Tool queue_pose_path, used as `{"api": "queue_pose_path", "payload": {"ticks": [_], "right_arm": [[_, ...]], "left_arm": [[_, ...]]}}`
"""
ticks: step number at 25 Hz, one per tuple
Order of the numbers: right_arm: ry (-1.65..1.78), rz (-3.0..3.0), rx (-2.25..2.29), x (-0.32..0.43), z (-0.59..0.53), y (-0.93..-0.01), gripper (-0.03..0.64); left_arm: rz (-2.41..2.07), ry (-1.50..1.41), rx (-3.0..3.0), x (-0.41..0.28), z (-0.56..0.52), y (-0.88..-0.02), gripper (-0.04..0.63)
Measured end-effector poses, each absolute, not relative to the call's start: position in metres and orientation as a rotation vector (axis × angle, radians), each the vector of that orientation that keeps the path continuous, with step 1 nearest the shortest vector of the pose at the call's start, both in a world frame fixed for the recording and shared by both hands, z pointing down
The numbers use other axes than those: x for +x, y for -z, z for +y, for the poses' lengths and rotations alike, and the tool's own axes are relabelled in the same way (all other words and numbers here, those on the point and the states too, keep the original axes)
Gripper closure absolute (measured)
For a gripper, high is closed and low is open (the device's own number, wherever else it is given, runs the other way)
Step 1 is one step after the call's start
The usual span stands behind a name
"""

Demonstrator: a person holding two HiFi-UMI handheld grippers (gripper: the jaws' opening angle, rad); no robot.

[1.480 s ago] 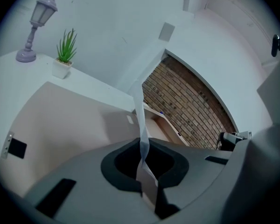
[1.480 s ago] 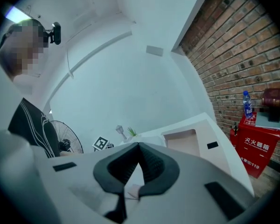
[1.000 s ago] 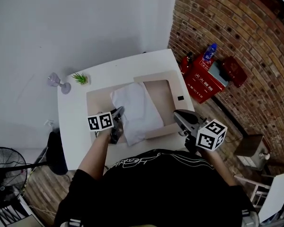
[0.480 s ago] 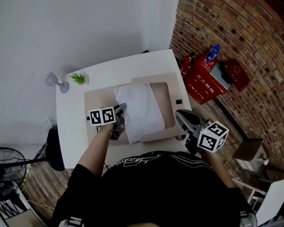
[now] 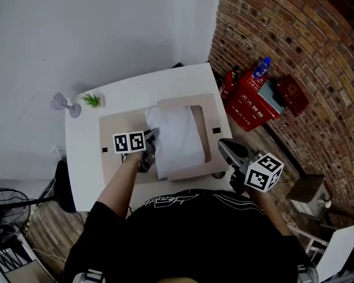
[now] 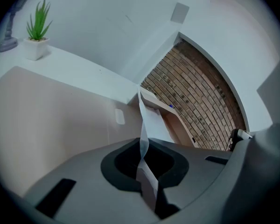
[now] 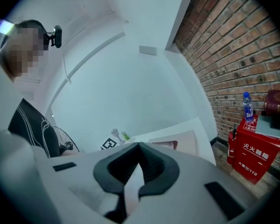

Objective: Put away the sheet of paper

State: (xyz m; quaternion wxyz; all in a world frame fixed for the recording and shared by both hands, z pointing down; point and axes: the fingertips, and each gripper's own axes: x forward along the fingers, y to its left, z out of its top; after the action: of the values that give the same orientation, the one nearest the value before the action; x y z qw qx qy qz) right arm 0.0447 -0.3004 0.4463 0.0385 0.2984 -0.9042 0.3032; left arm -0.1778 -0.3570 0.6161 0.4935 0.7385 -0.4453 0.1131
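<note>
A white sheet of paper [image 5: 177, 137] lies in an open beige folder [image 5: 115, 128] on the white table [image 5: 82, 158]. My left gripper [image 5: 146, 158] is shut on the sheet's left edge. In the left gripper view the paper [image 6: 147, 125] runs upright out of the shut left gripper [image 6: 147, 181] toward the folder's far cover. The folder's right cover [image 5: 203, 108] is tilted up over the sheet. My right gripper [image 5: 222, 148] sits at its near right corner. In the right gripper view that gripper [image 7: 130, 185] is shut on a thin pale strip, seemingly that cover's edge.
A small potted plant [image 5: 92, 100] and a pale glass ornament [image 5: 62, 103] stand at the table's far left corner. On the floor to the right, by the brick wall, sits a red box [image 5: 253, 99] with a blue bottle [image 5: 261, 66]. A fan [image 5: 6, 211] stands lower left.
The folder's right cover has swung further left over the paper, with the right gripper moving along. The left gripper still holds the sheet's left edge.
</note>
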Motion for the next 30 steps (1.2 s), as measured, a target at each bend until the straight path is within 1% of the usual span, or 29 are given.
{"api": "queue_pose_path", "payload": {"ticks": [16, 25, 26, 27, 28, 30], "right_arm": [[-0.954, -2.790, 0.835, 0.063, -0.331, -0.452, 0.615], [-0.963, -2.813, 0.715, 0.057, -0.343, -0.461, 0.615], [-0.961, -2.813, 0.699, 0.056, -0.343, -0.462, 0.615], [-0.957, -2.813, 0.682, 0.054, -0.342, -0.463, 0.615], [-0.952, -2.812, 0.668, 0.053, -0.341, -0.464, 0.615], [-0.930, -2.807, 0.650, 0.050, -0.338, -0.465, 0.615]], "left_arm": [[-1.086, -0.312, 1.695, -0.132, -0.370, -0.624, 0.554], [-1.195, -0.373, 1.684, -0.120, -0.371, -0.620, 0.546], [-1.207, -0.374, 1.684, -0.120, -0.370, -0.619, 0.501], [-1.215, -0.374, 1.683, -0.120, -0.368, -0.619, 0.425], [-1.222, -0.374, 1.681, -0.121, -0.366, -0.618, 0.381], [-1.251, -0.377, 1.683, -0.126, -0.362, -0.616, 0.345]]}}
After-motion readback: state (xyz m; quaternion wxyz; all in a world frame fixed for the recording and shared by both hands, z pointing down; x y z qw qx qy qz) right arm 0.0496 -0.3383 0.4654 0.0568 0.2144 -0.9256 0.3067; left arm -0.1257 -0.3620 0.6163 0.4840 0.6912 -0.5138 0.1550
